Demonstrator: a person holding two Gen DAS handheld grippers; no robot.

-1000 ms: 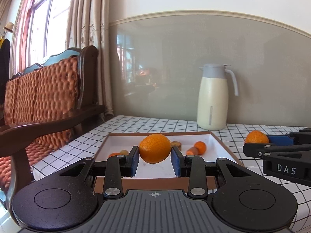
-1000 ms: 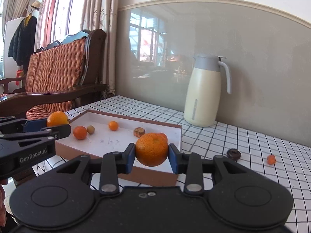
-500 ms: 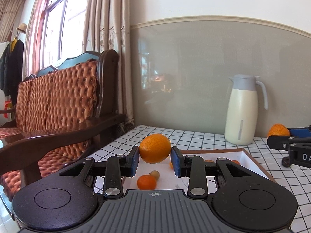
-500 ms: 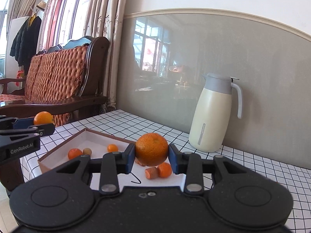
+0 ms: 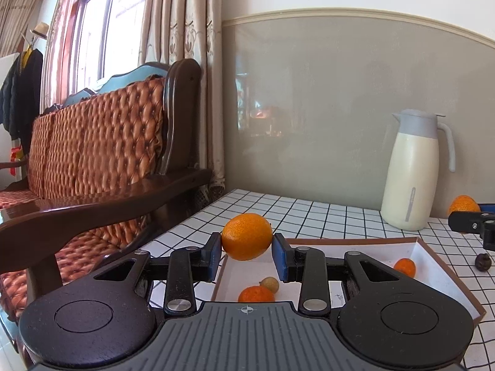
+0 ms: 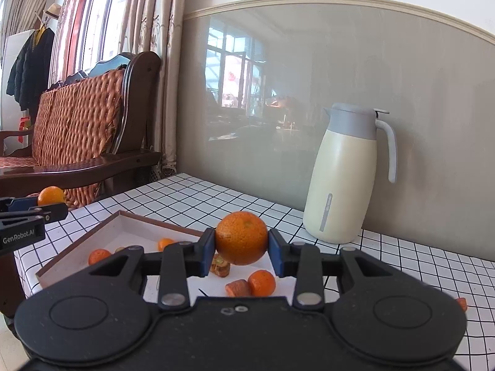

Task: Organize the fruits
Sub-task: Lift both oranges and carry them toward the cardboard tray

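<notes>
My left gripper (image 5: 247, 249) is shut on a smooth orange (image 5: 247, 236), held in the air above the far left corner of a shallow brown-rimmed white box (image 5: 445, 267). Small fruits lie in the box: a mandarin (image 5: 255, 293), a pale round fruit (image 5: 269, 283) and another mandarin (image 5: 404, 267). My right gripper (image 6: 241, 249) is shut on a dimpled orange (image 6: 241, 237) above the same box (image 6: 77, 249), over its right part, where a mandarin (image 6: 261, 283) and brown fruit pieces (image 6: 237, 288) lie. Each gripper also shows at the other view's edge, with its orange.
A cream jug with a grey lid (image 6: 343, 182) stands on the checked tablecloth (image 6: 198, 194) by the grey wall. A dark small fruit (image 5: 483, 262) lies right of the box, an orange piece (image 6: 461, 303) further right. A wooden bench with quilted cushions (image 5: 92, 154) adjoins the table's left edge.
Both grippers have carried their oranges leftward over the box. In the left wrist view the box has slid right and the bench fills more of the left; the jug looks nearer in the right wrist view.
</notes>
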